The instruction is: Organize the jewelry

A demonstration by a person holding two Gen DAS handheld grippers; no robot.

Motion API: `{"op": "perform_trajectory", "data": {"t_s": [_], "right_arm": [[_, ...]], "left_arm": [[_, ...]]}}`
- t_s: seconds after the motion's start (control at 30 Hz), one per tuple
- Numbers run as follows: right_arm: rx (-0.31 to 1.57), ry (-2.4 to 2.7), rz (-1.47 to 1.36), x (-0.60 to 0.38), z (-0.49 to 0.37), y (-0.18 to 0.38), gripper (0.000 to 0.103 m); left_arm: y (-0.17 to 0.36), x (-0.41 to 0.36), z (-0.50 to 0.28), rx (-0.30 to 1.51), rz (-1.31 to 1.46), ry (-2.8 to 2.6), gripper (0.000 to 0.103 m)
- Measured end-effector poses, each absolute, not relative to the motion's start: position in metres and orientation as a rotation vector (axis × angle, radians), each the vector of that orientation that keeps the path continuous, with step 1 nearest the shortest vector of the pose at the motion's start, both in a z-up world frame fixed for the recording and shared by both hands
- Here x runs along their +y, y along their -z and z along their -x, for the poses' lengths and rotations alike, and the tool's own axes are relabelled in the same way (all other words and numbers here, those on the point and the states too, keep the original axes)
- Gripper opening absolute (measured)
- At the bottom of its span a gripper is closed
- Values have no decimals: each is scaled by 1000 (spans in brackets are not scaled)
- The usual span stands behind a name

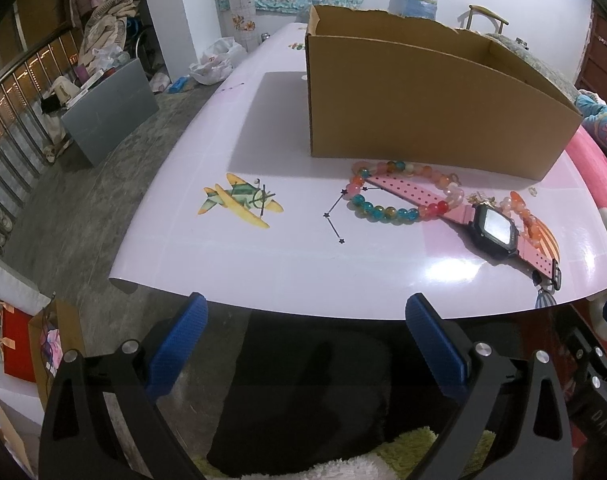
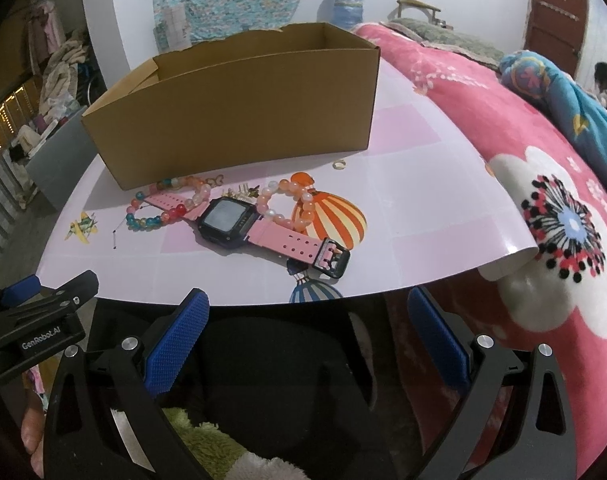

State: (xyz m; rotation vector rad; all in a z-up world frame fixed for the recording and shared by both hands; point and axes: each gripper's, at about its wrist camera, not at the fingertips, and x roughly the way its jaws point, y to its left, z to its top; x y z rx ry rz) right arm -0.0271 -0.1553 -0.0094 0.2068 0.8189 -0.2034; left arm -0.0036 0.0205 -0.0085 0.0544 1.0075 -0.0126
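While both grippers' fingers (image 1: 435, 344) gape empty, cardboard box (image 2: 231, 108) floor hidden, gold charm (image 2: 239, 193) indistinct

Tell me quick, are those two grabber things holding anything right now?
Left gripper: open, fingers spread, holding nothing.
Right gripper: open, fingers spread, holding nothing.

Two grippers held side by side, low and level. Left gripper (image 1: 305, 340) wide open, blue pads (image 1: 177, 346) far apart, nothing between them. Right gripper (image 2: 307, 334) wide open too, blue pads (image 2: 177, 340) apart and empty.
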Motion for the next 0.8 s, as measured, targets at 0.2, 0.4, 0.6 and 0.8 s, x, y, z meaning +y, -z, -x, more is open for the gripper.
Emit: {"op": "perform_trajectory", "data": {"t_s": [0.2,0.4,0.6,0.8], "right_arm": [[805,227,-199,-151,33,3,95],[751,248,-186,-140,46,-12,95],[696,265,-154,-131,54,-29,95],[633,160,-206,-145,51,-39,95]], "left_arm": [[7,30,4,992,-42,22,97],[6,40,4,990,-34,48,97],[4,43,5,993,-12,93,97],[-5,34,2,907,-14,257,97]]}}
